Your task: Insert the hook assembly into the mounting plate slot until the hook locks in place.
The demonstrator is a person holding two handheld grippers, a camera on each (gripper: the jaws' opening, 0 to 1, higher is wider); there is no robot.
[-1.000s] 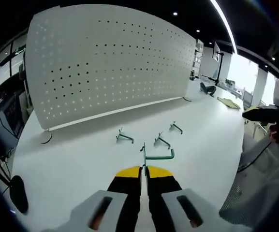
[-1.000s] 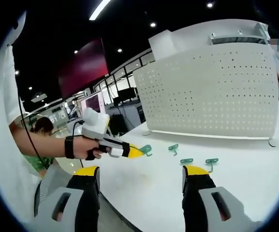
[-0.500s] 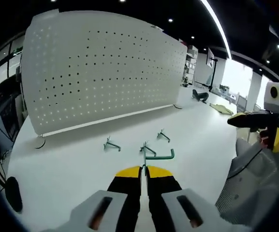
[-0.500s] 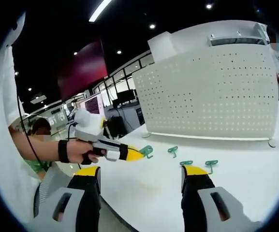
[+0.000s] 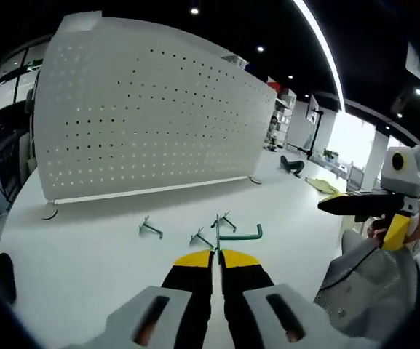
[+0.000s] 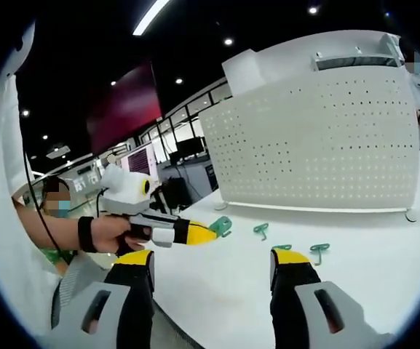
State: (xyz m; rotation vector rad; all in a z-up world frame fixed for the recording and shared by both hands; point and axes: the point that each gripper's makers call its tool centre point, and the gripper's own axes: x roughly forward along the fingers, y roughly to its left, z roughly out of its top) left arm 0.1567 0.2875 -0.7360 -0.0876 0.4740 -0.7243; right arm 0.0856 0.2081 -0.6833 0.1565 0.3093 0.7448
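1. Hook assembly [image 5: 228, 233], green, sits pinched between the pressed-together jaws of my left gripper [image 5: 217, 256], held above the white counter [image 5: 86, 240].
2. Three more green hooks [image 5: 150, 228] lie on the counter beyond it, in front of the upright white pegboard [image 5: 144, 123].
3. My right gripper [image 6: 211, 258] has its jaws spread wide with nothing between them, off the counter's edge.
4. Right gripper view: my hand [image 6: 111, 233] holds the left gripper.

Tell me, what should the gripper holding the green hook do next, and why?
Probably carry the green hook forward toward the white pegboard. The left gripper is shut on it above the table, with the board some way off, so it can't go in yet.
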